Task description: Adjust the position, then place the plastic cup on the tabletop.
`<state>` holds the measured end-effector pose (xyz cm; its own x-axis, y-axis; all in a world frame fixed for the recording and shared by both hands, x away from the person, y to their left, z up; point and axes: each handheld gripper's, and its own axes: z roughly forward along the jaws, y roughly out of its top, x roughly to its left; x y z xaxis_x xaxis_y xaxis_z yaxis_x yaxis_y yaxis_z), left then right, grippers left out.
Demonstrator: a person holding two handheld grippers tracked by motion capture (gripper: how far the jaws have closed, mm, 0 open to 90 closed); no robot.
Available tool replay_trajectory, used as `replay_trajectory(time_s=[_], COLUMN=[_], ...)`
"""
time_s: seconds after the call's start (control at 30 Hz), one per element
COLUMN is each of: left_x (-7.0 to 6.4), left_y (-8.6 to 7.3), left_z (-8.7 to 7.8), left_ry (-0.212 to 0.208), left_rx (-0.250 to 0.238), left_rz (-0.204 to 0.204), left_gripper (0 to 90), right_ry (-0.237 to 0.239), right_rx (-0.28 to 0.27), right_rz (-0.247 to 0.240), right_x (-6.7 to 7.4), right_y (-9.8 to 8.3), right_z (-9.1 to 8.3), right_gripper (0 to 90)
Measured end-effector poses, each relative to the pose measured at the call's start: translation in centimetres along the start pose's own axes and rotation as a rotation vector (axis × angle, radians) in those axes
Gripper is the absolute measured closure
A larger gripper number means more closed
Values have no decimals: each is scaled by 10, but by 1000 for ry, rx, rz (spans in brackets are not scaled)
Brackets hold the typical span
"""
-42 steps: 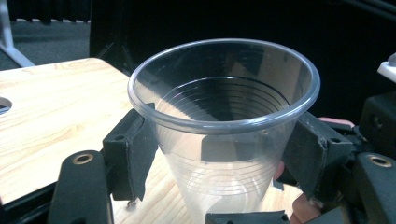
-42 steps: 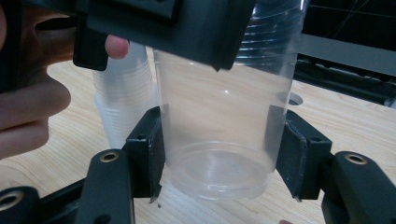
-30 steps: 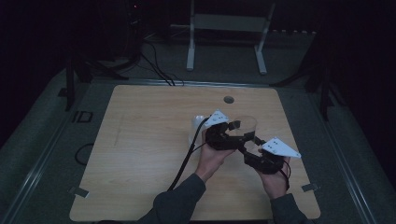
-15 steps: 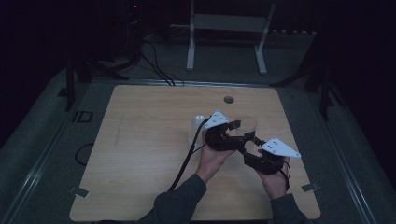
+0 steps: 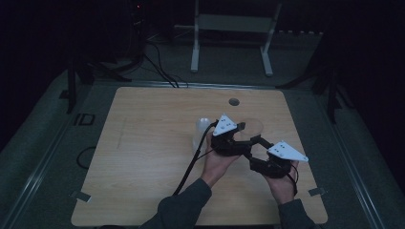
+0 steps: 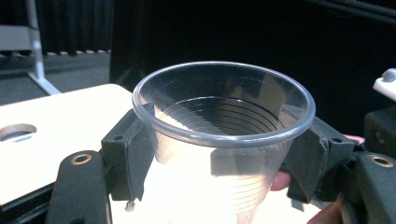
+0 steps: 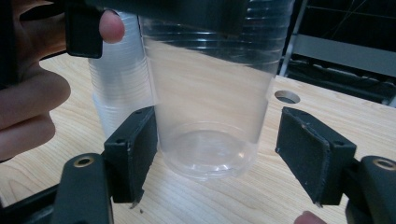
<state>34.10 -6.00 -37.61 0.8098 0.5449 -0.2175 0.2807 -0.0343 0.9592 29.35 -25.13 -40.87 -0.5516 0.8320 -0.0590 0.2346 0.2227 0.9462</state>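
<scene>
My left gripper [image 6: 222, 161] is shut on a clear plastic cup [image 6: 224, 116]. Its pads press on both sides just below the rim, and its jaws have just been closing on it. The cup [image 5: 253, 126] hangs upright slightly above the wooden table [image 5: 143, 157], right of centre. My right gripper [image 7: 222, 161] is open, its jaws having just spread wide. They sit either side of the cup's base [image 7: 205, 154]; the right pad stands well clear. In the high view the right gripper [image 5: 253, 145] reaches in from the lower right toward the left gripper [image 5: 244, 133].
A stack of clear cups [image 5: 201, 131] stands on the table just left of the held cup, also behind it in the right gripper view [image 7: 119, 88]. A round hole [image 5: 233, 101] lies in the tabletop farther back. A white frame stand [image 5: 229, 28] is on the floor beyond.
</scene>
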Motion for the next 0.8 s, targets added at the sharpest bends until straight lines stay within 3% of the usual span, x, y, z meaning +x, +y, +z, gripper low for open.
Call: replay_trajectory(time_s=[0.27,0.7,0.8], left_x=[-3,-1,-2], left_y=[-1,-5,-6], left_z=[1,3,3], left_ry=[46,80,94], left_rx=[-2,4,5], left_rz=[41,62,82], left_gripper=[295,295,295], right_ry=[-10,-25,-26], right_rx=[-4,0,1], right_rz=[1,6,8], right_x=[-3,-6,-7], right_y=[-1,-4,-5], right_z=[-5,-7,-8], right_gripper=[281,279,279])
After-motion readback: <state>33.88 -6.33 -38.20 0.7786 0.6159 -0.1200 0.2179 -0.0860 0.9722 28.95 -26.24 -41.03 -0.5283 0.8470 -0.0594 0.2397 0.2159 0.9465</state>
